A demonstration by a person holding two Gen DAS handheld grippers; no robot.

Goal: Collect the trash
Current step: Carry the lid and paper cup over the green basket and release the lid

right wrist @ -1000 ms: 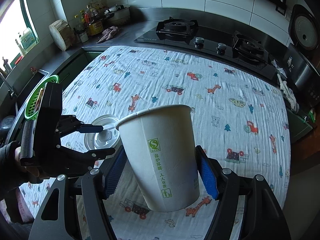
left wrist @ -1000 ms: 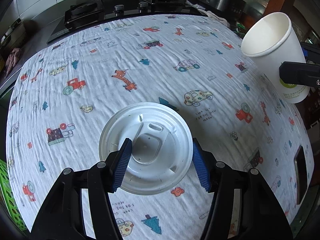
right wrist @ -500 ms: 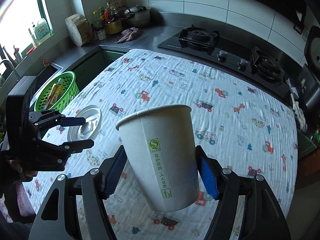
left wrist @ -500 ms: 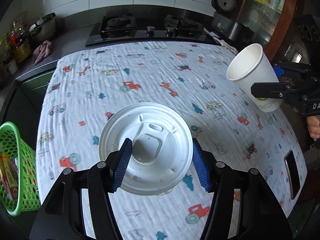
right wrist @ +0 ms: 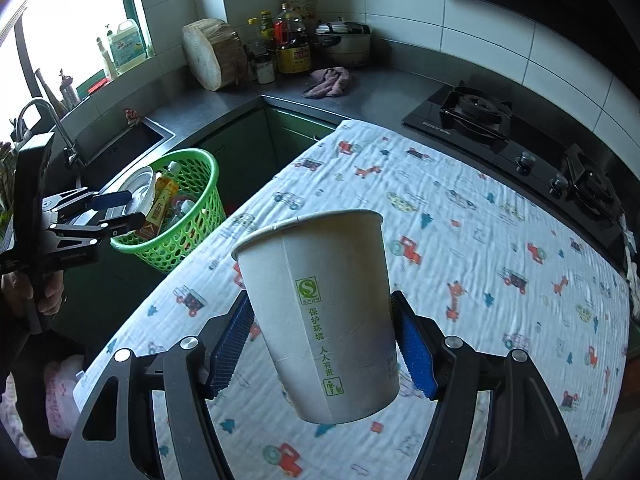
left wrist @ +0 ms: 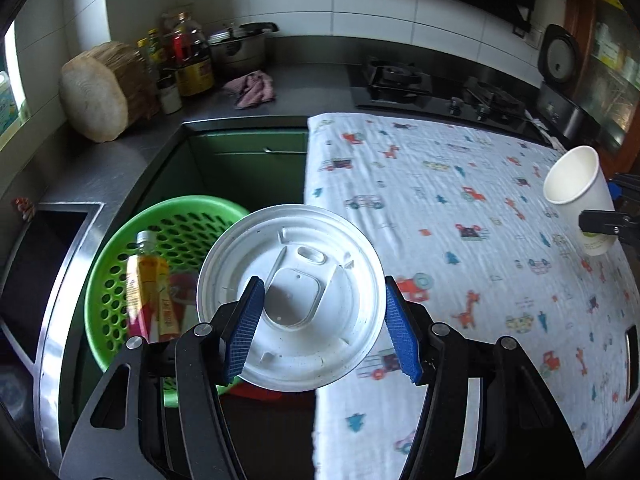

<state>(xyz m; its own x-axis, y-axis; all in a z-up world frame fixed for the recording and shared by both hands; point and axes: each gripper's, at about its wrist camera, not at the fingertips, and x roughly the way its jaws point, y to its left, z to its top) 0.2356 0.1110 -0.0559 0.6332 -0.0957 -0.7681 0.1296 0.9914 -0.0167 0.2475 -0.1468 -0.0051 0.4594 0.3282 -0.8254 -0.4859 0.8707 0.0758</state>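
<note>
My left gripper (left wrist: 322, 328) is shut on a white plastic cup lid (left wrist: 290, 296) and holds it in the air beside and partly over a green perforated basket (left wrist: 120, 248) left of the table. The basket holds a yellow drink pouch (left wrist: 146, 292) and other trash. My right gripper (right wrist: 322, 354) is shut on a white paper cup (right wrist: 320, 308) with green print, held tilted above the table. In the right wrist view the left gripper (right wrist: 116, 210) and lid (right wrist: 138, 190) are over the basket (right wrist: 192, 236). The cup also shows at the right of the left wrist view (left wrist: 576, 200).
The table has a white cloth with cartoon prints (left wrist: 460, 220). A steel counter with a sink (right wrist: 116, 148), a wooden block (left wrist: 100, 92), bottles (left wrist: 192, 60), a pot and a pink rag (left wrist: 252, 88) lies behind. A gas stove (right wrist: 472, 112) is at the back.
My left gripper has carried the lid left, off the table, to the green basket. My right gripper has followed leftward with the cup, still above the cloth.
</note>
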